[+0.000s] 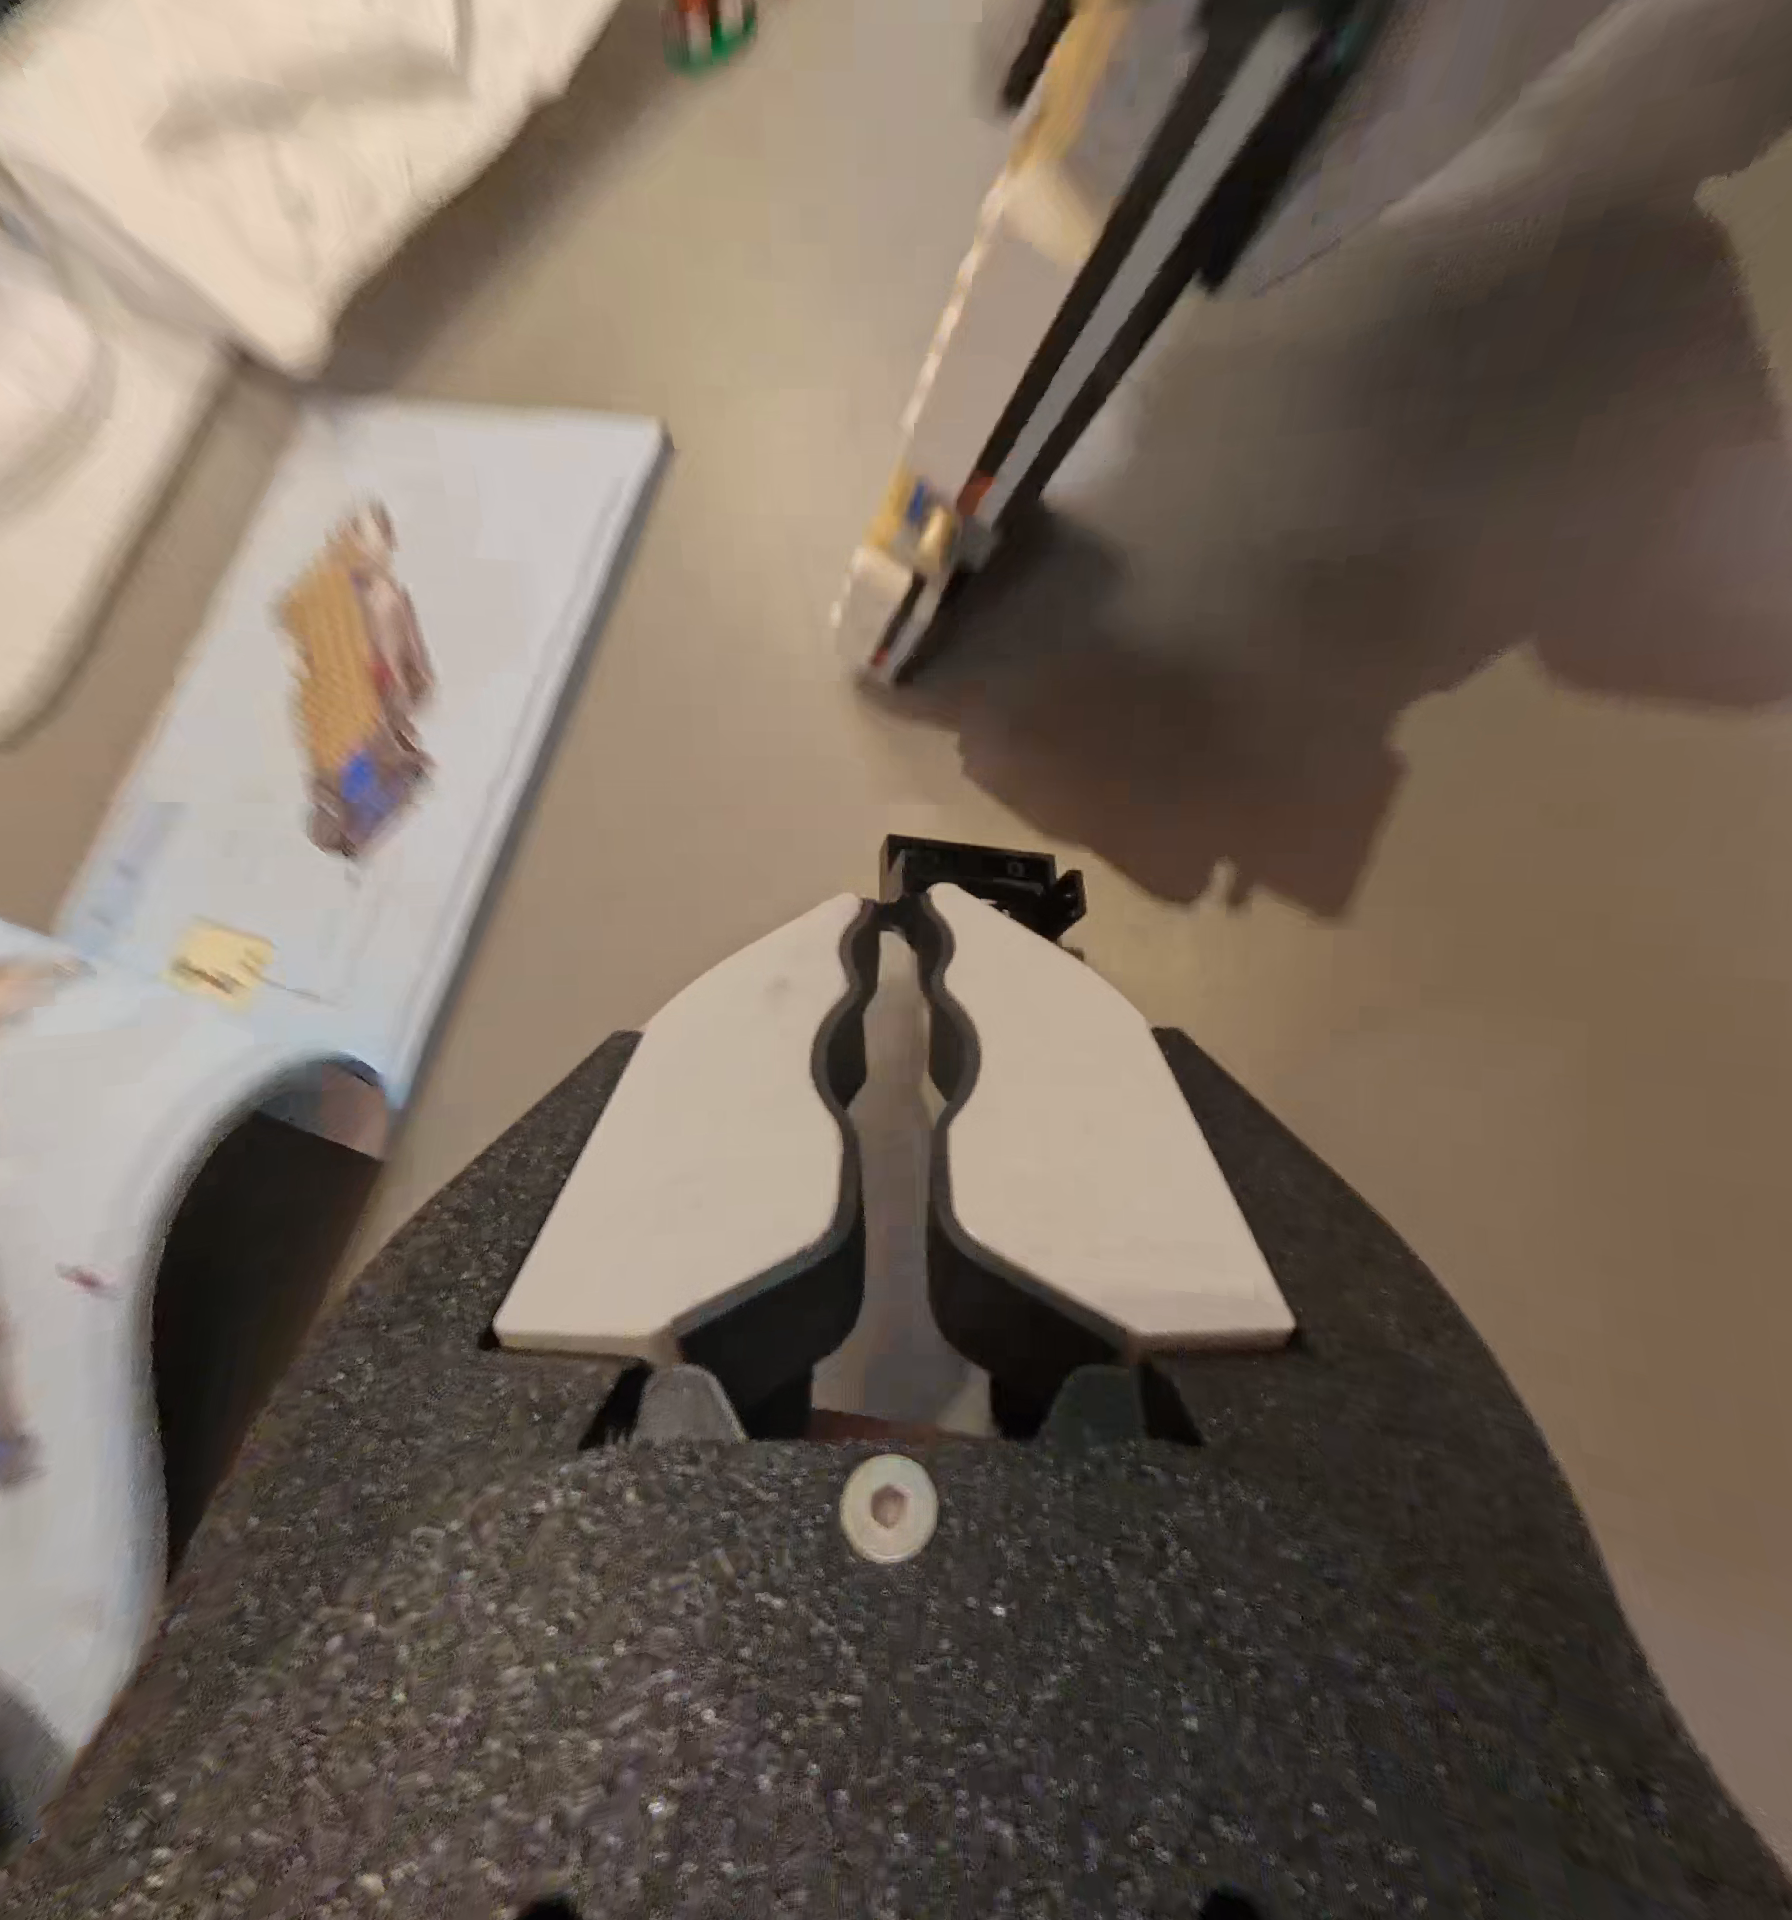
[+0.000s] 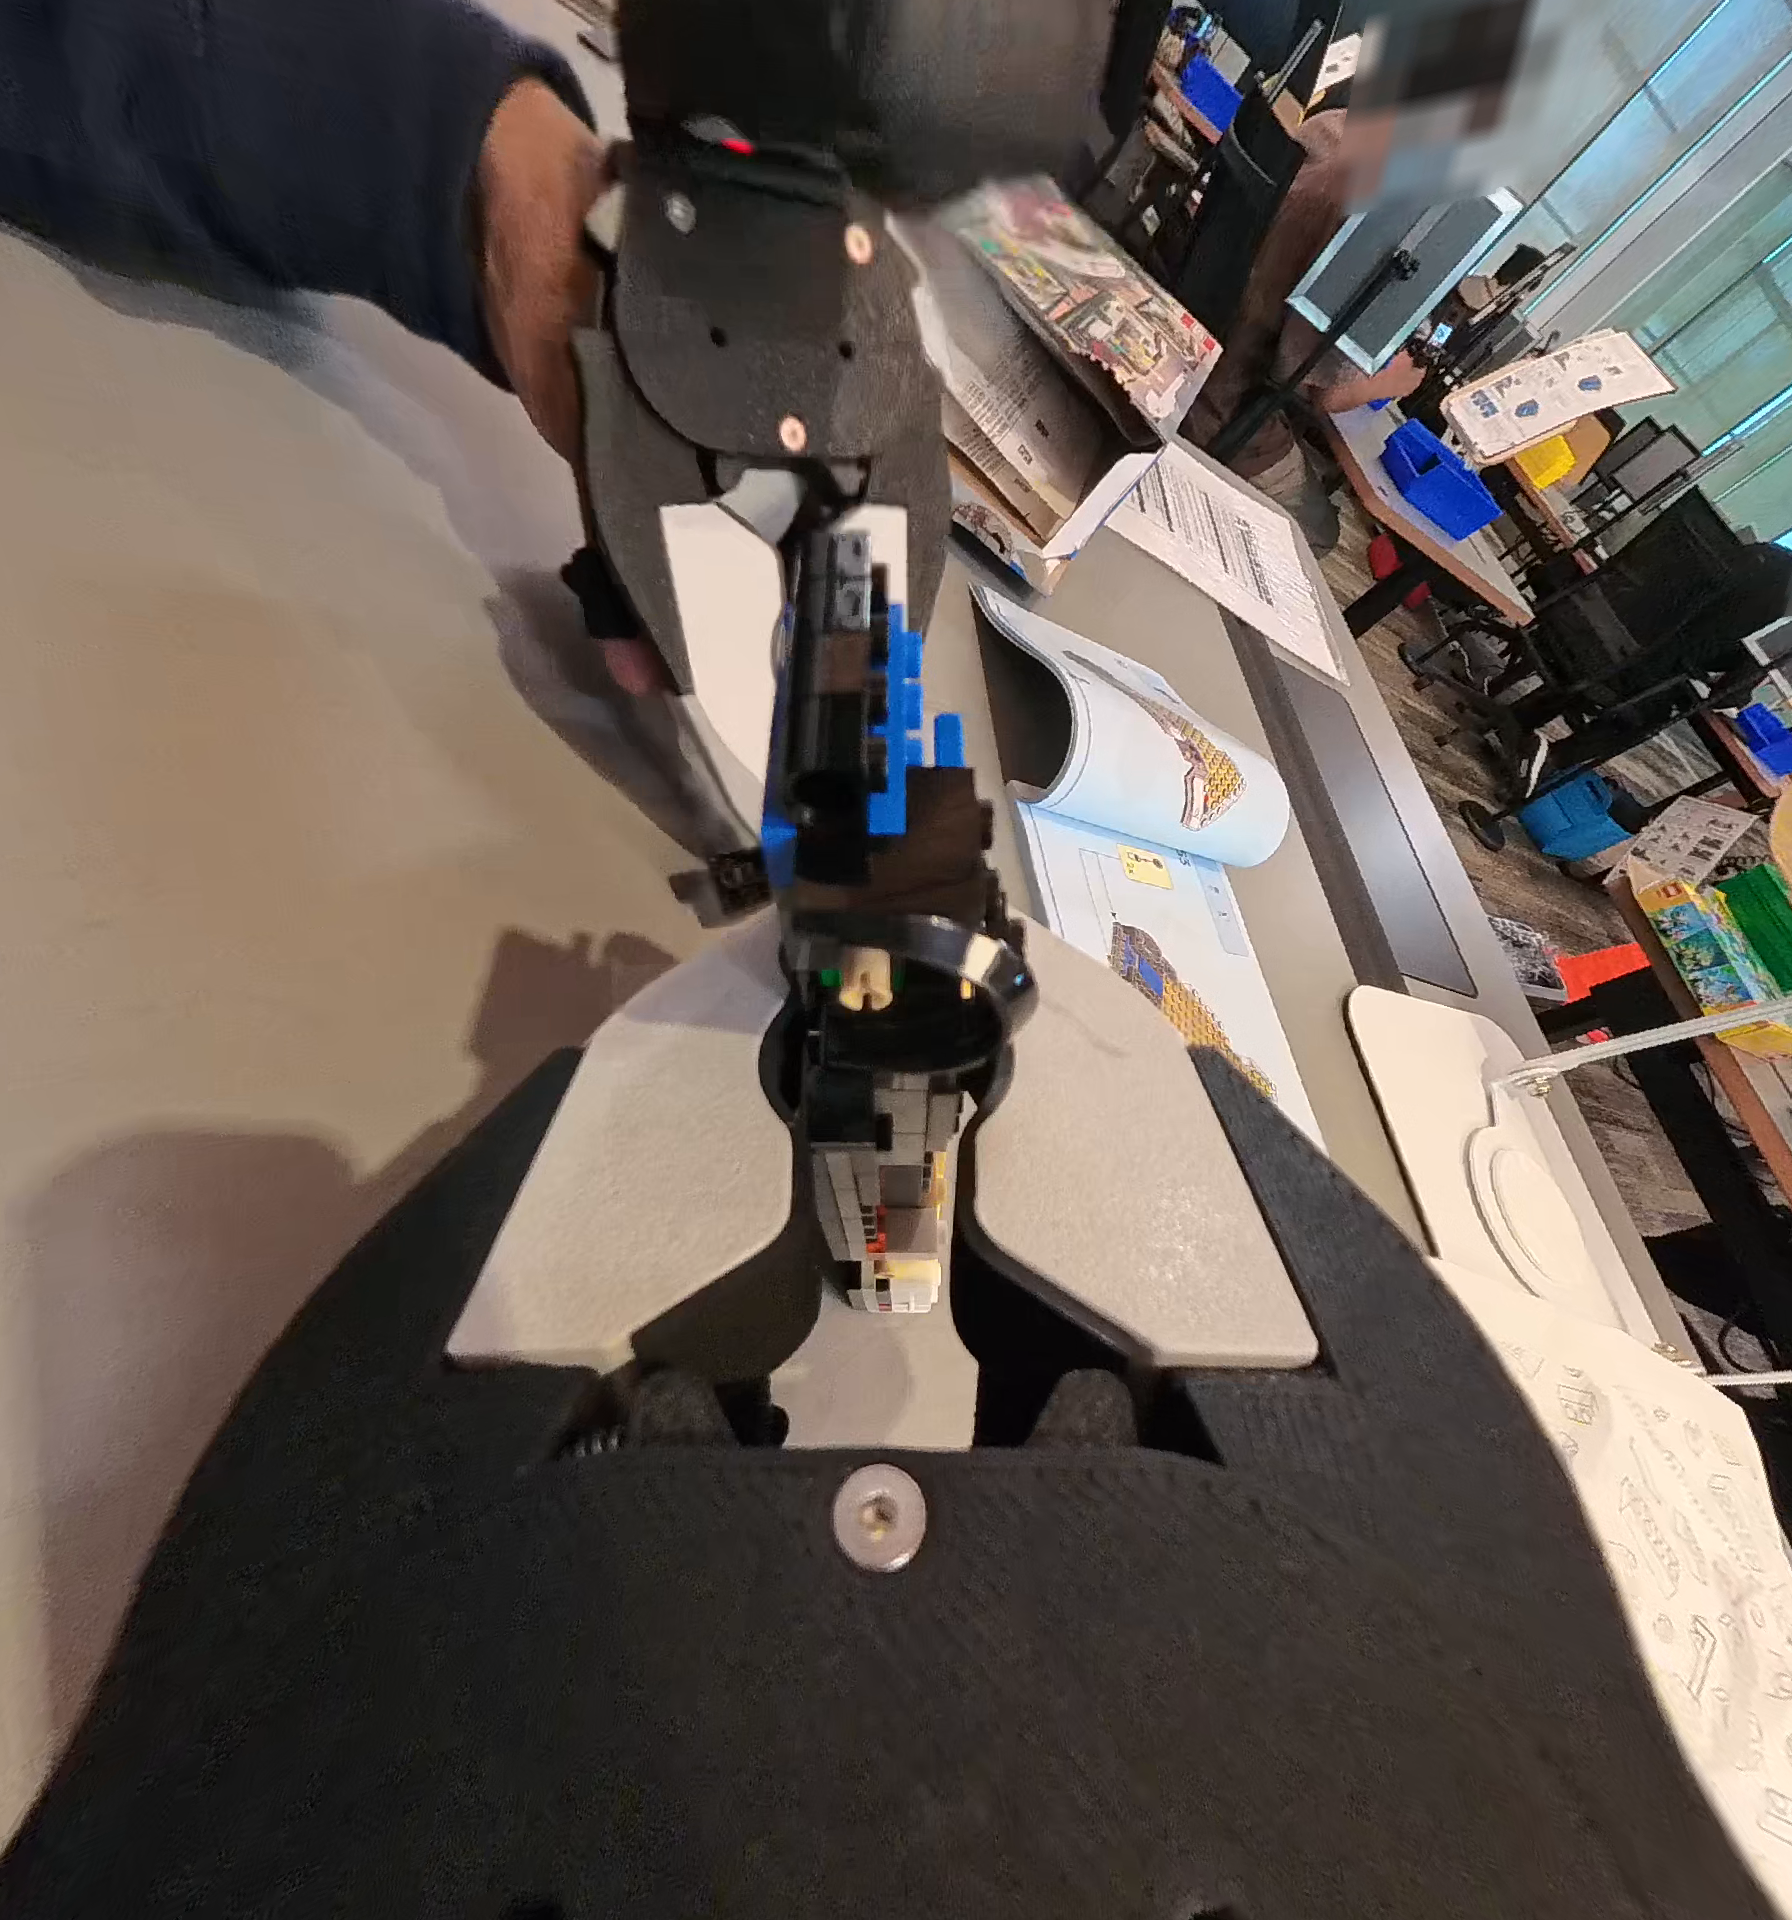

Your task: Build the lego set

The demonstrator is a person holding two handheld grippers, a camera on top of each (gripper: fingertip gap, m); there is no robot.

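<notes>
between the right gripper's [image 2: 887, 997] jaws sits a clamped brick model [image 2: 876, 831]; left gripper [image 1: 902, 909] pinches a black piece [image 1: 975, 871].

Grainy matt black plastic forms the right gripper [image 2: 897, 1023] body; its fingers [image 2: 663, 1143] are smooth matt grey. The brick model [image 2: 871, 790] is glossy plastic; at two o'clock, a glossy paper booklet [image 2: 1183, 790].

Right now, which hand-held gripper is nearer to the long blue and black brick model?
Right. The right hand-held gripper clamps the brick model between its fingers; the left hand-held gripper, pinching a small black piece, hangs just beside it.
</notes>
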